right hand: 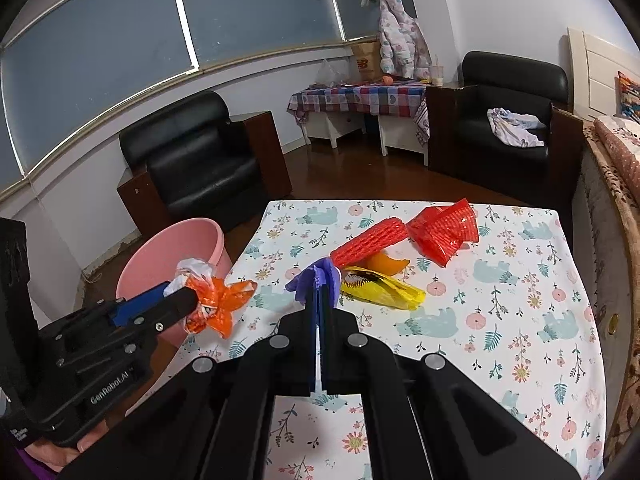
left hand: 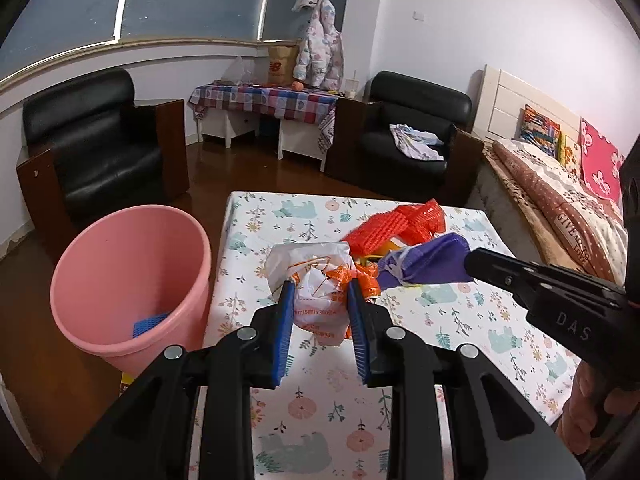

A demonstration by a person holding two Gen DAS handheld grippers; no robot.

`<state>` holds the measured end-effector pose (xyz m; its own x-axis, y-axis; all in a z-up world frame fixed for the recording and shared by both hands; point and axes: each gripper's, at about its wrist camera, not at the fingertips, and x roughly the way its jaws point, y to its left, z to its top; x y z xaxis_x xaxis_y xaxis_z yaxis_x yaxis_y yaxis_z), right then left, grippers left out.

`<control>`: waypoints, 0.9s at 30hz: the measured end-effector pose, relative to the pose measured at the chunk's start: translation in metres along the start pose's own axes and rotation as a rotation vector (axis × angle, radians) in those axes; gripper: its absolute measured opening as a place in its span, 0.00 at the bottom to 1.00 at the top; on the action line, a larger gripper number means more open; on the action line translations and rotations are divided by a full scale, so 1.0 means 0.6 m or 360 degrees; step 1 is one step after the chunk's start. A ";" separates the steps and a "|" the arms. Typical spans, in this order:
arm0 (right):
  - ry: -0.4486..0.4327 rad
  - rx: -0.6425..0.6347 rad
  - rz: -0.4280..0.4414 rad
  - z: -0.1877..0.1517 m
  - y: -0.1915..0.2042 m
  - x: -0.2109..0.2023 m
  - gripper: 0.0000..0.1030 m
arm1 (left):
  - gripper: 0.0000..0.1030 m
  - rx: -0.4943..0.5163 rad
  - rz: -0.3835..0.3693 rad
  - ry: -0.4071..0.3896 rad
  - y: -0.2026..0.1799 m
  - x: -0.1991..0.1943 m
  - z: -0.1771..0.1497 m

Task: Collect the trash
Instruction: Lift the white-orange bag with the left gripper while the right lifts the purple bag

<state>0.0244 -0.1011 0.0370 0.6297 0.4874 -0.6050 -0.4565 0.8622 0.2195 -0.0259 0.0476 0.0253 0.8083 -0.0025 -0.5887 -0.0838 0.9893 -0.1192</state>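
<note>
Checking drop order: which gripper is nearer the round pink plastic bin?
Left. The left gripper holds its white-and-orange plastic bag right beside the round pink plastic bin; the right gripper sits farther over the table.

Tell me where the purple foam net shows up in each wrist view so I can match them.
Left wrist view: the purple foam net is right of centre, at the tip of the right gripper reaching in from the right.
Right wrist view: it sits at centre, pinched in that gripper's own jaws.
Shared landmark: the pink bin beside the table's left edge.
</note>
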 end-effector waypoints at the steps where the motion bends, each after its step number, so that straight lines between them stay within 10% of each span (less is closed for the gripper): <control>1: 0.0000 0.0003 -0.0001 0.000 -0.001 -0.001 0.01 | 0.26 0.0008 -0.0003 0.0004 -0.002 0.001 -0.001; 27: -0.0017 0.0033 -0.0012 -0.005 -0.020 -0.015 0.01 | 0.26 0.0100 0.0037 0.0029 -0.033 0.017 -0.010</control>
<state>0.0224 -0.1161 0.0374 0.6396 0.4823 -0.5986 -0.4386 0.8684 0.2311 -0.0194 0.0272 0.0167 0.7959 0.0183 -0.6051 -0.0651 0.9963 -0.0555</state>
